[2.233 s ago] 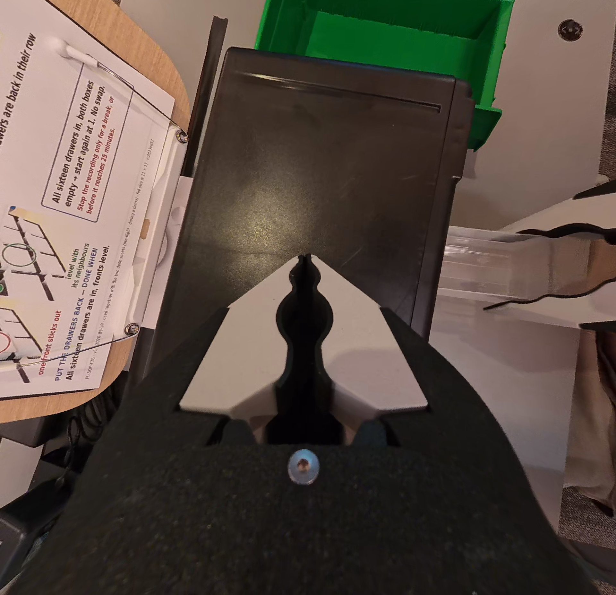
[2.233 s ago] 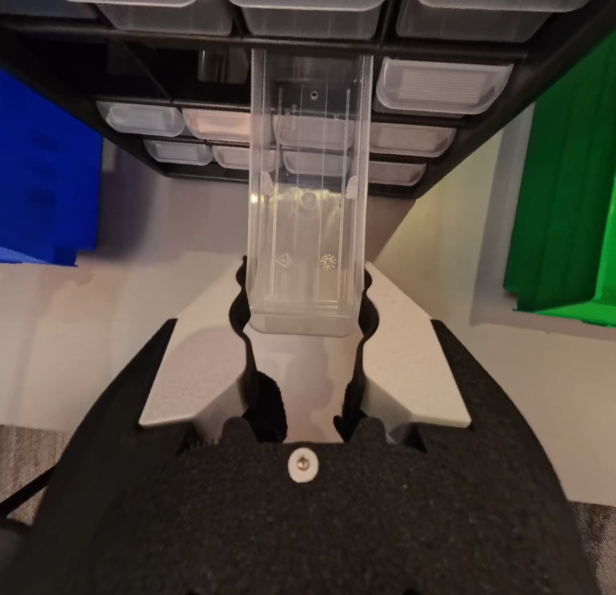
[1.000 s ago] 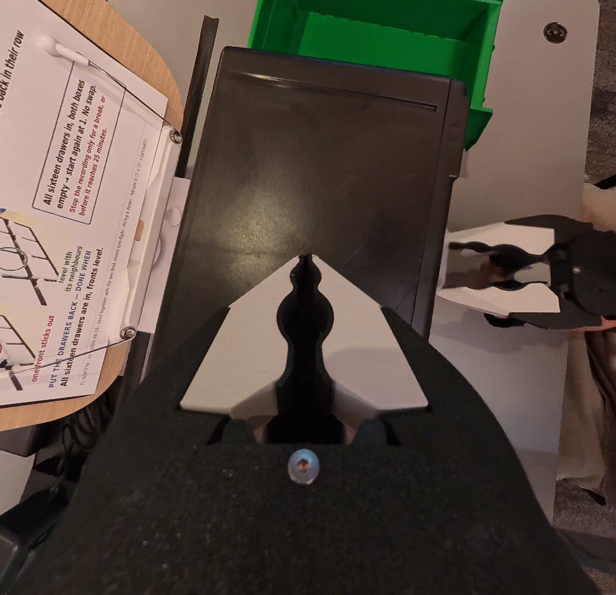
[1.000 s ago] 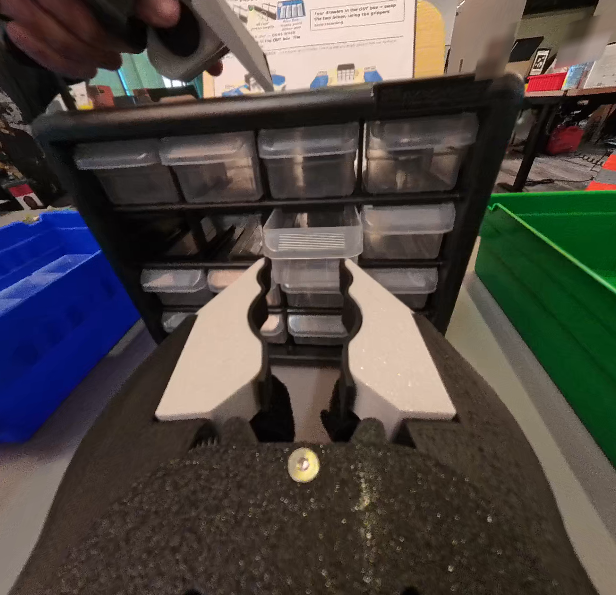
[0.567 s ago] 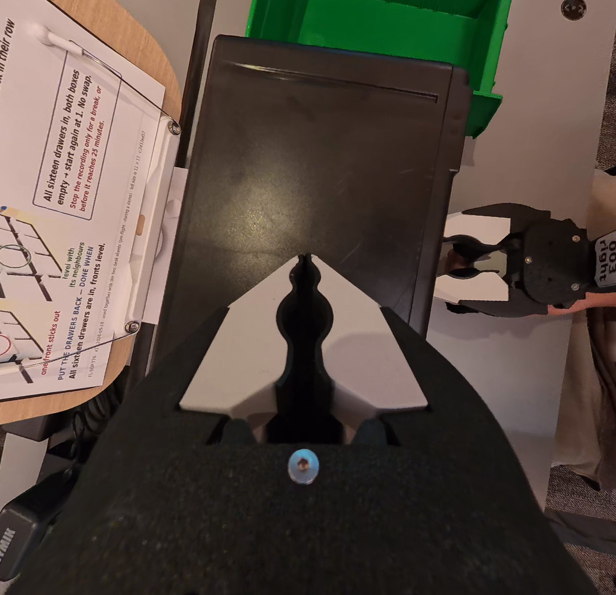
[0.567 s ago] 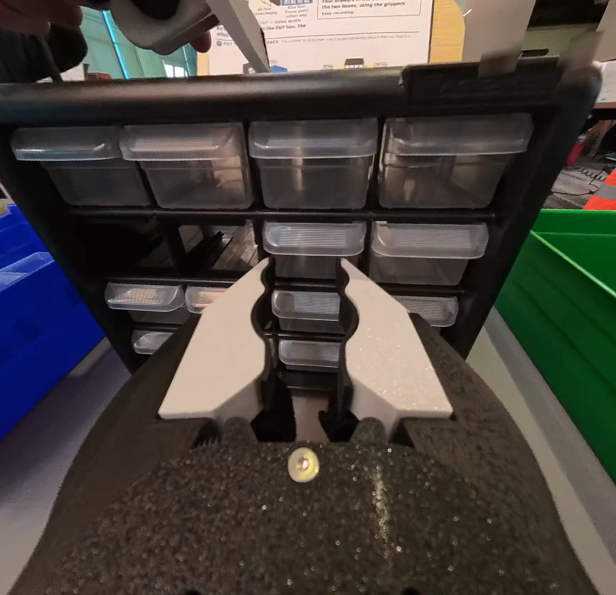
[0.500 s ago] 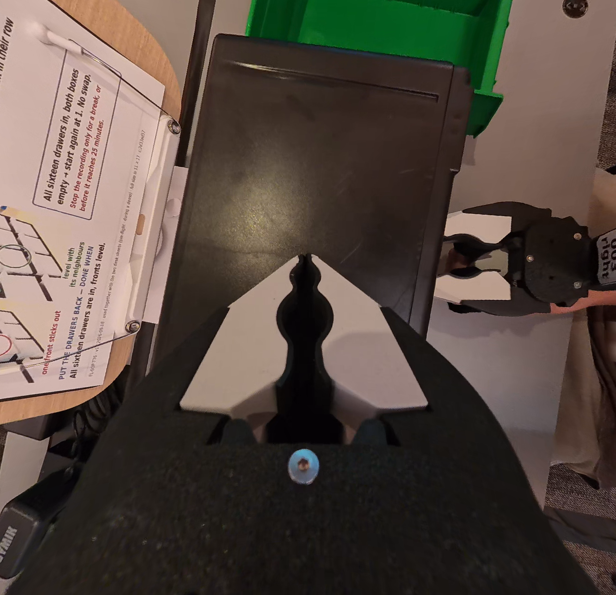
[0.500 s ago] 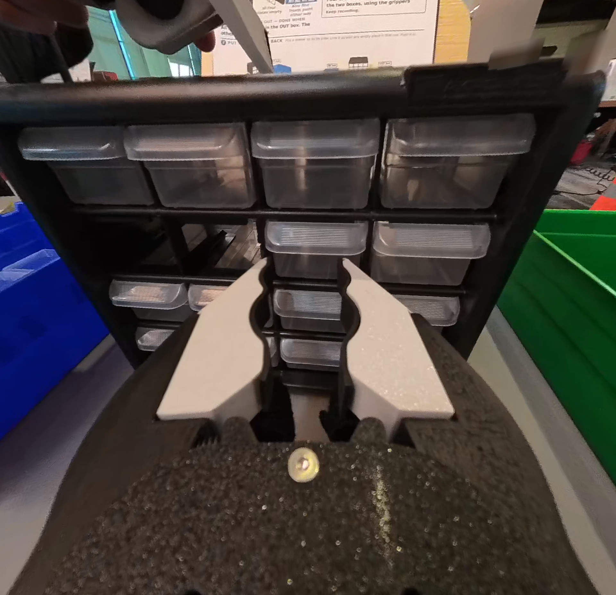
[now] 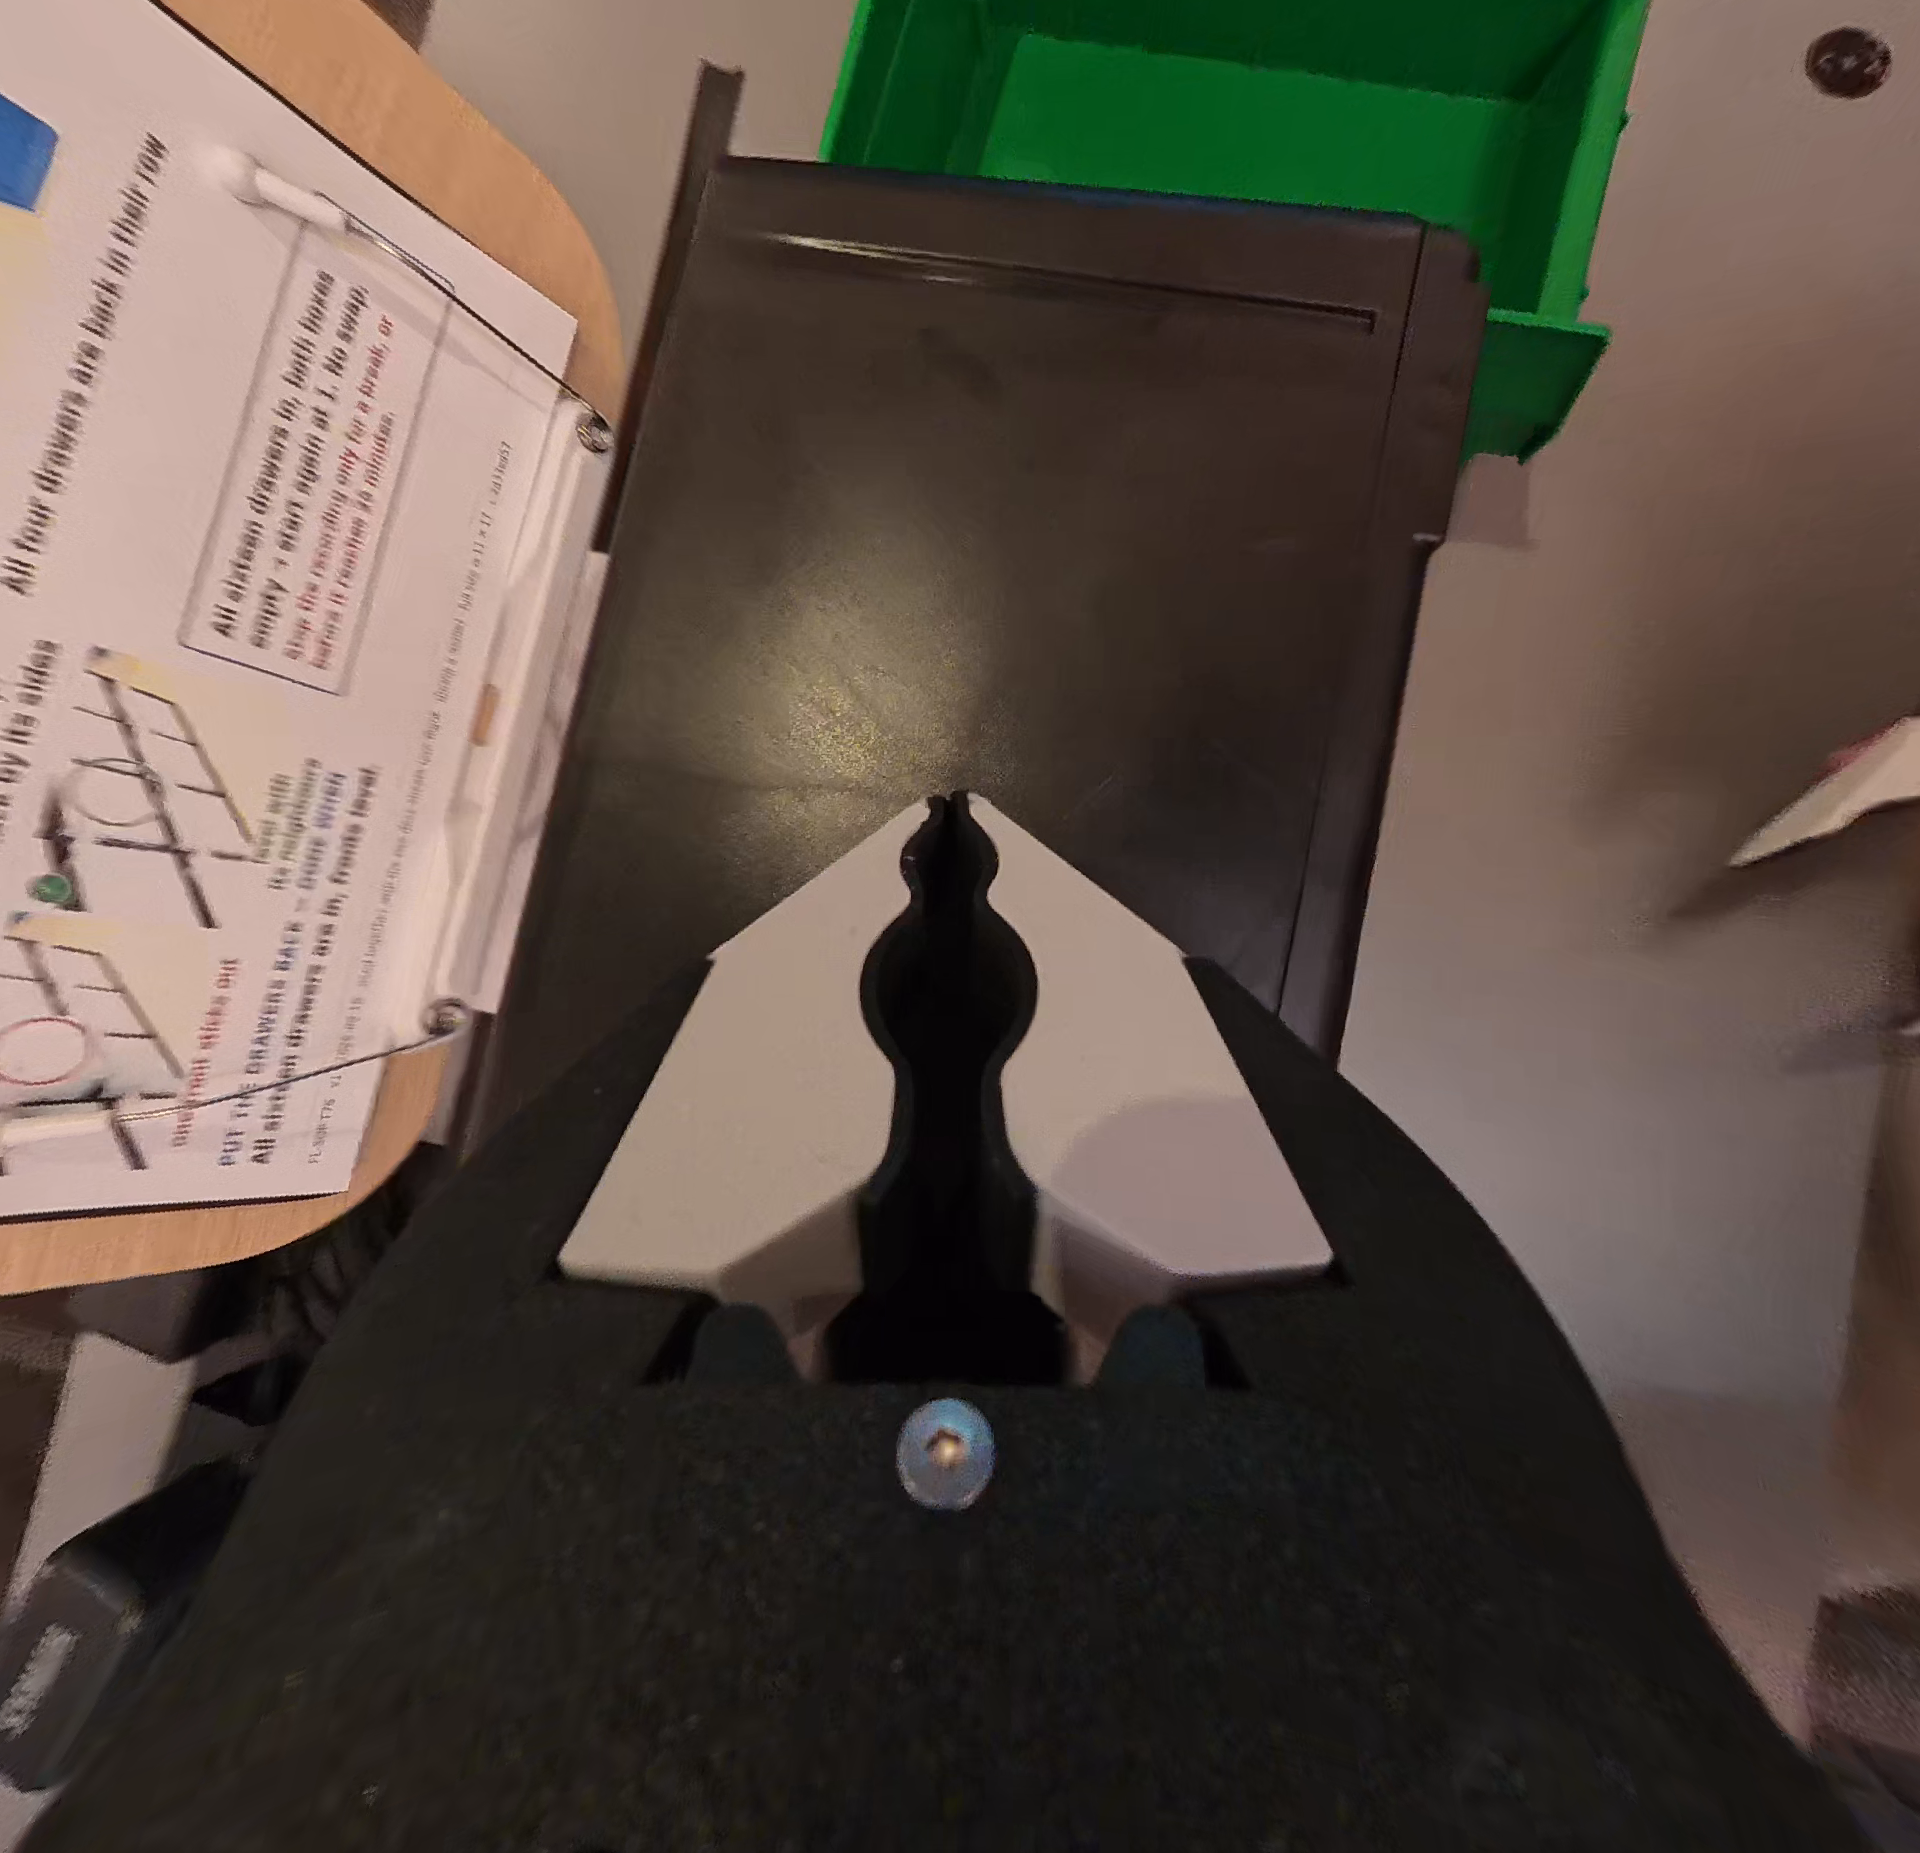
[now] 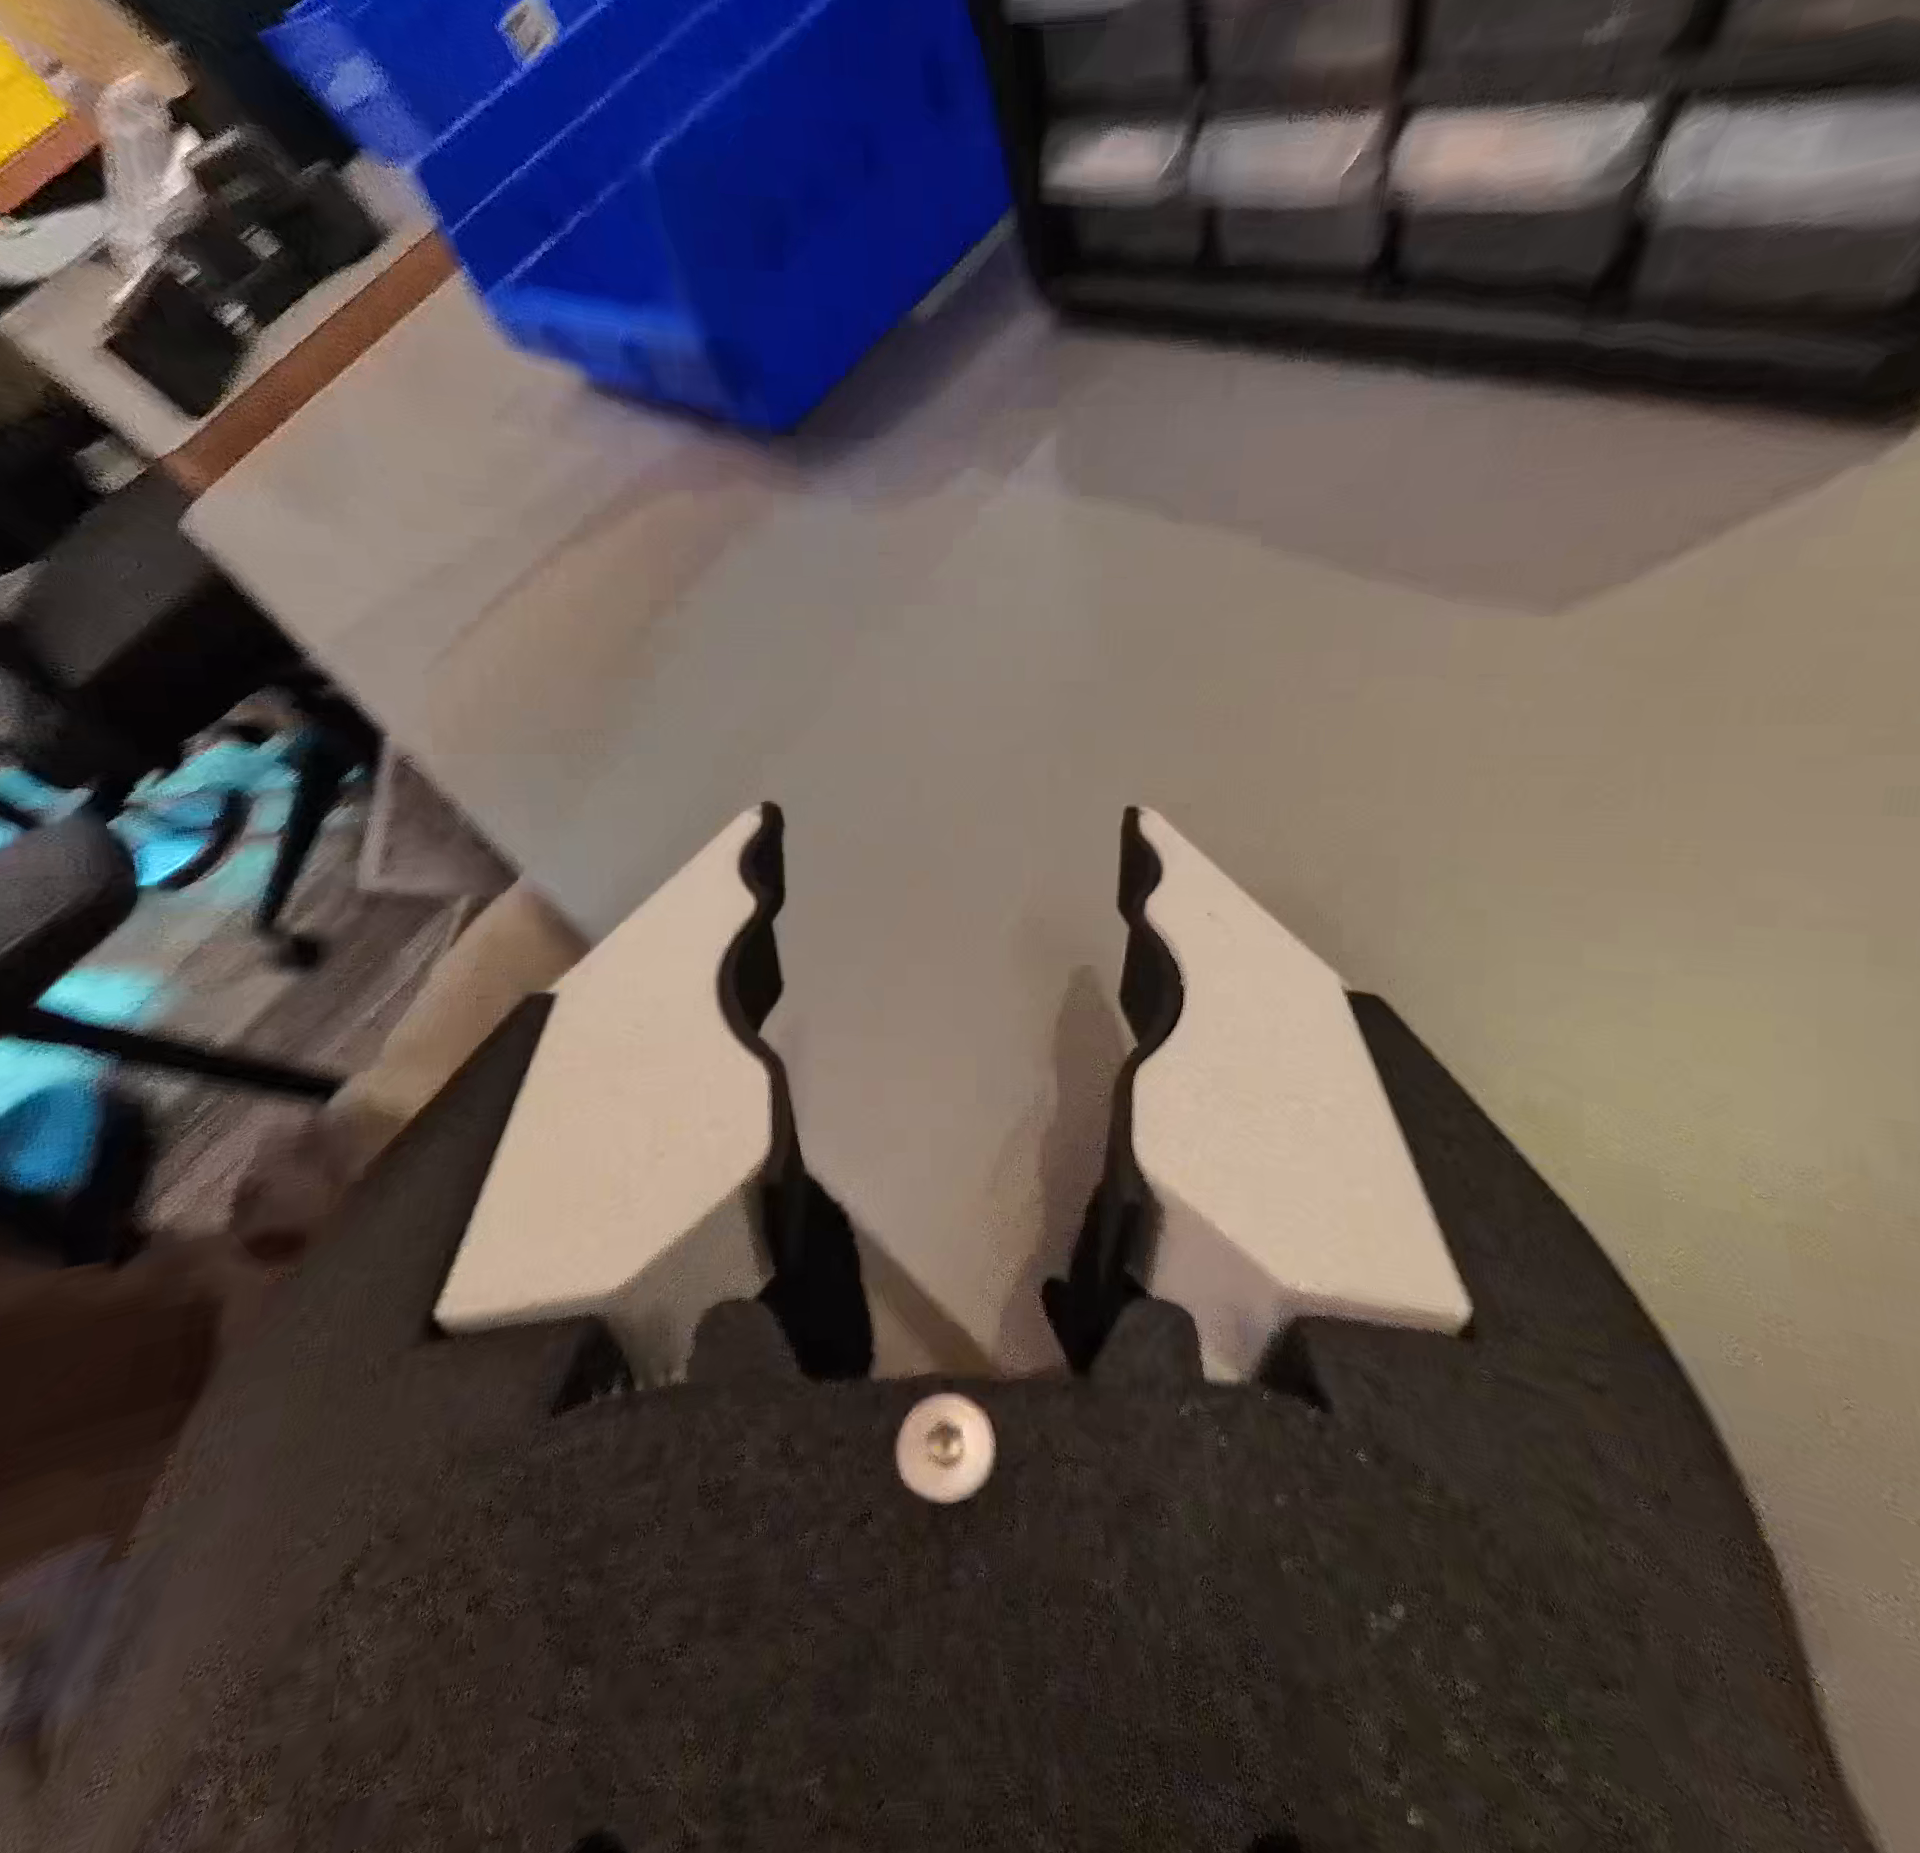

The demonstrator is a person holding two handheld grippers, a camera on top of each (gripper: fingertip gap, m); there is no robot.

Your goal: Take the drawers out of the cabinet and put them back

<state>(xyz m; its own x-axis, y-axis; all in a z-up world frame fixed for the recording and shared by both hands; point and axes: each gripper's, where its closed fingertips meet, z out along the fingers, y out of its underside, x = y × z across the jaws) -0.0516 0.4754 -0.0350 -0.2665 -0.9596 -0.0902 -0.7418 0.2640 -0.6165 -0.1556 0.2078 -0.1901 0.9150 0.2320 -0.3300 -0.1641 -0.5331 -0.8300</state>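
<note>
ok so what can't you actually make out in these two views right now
- Cabinet front: hidden in the left wrist view, which sees only its top; cut off and motion-blurred in the right wrist view, so empty slots can't be counted.
- Blue bin inside: only its outer walls show.
- Right gripper: in the left wrist view, a blurred sliver at the edge.

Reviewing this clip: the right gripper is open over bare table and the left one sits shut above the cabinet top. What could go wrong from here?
1. The right wrist view is motion-blurred, so the right gripper seems to be swinging fast; heading for the blue bin, it could clip the bin wall or the cabinet.
2. The left gripper is shut, its fingers over the cabinet top. If it lifts off, a drawer push may slide the cabinet.
</note>
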